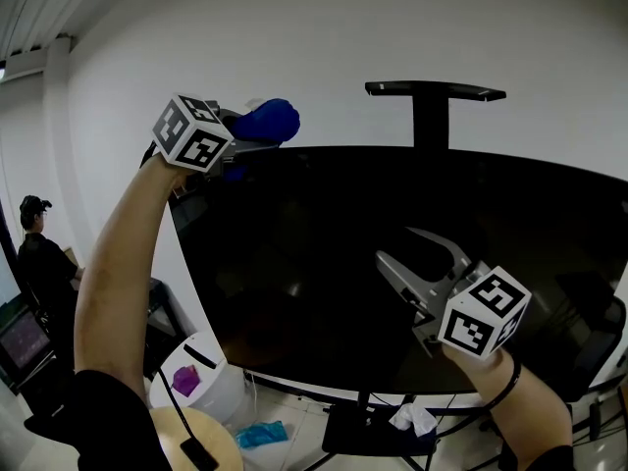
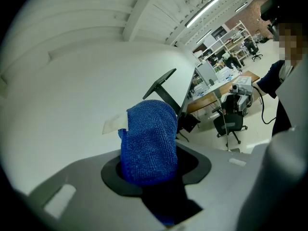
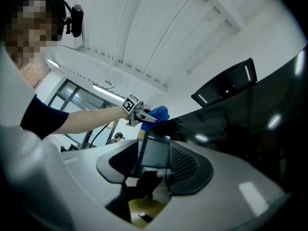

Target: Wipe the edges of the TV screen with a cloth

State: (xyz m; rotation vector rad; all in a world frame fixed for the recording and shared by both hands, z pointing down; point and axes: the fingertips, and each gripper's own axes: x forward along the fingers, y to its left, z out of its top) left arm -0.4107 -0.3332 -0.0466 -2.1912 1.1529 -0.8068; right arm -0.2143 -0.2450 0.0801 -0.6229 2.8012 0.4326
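Behind the white bin I see a plain white wall. Just in front of the bin sits a round wooden table. To the bin's right a teal rag lies on the pale floor. Left of the bin stands a person in dark clothes. My left gripper view shows ceiling strip lights above desks.

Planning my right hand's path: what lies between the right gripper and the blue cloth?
Only bare black TV screen, in the head view, separates the right gripper from the blue cloth.
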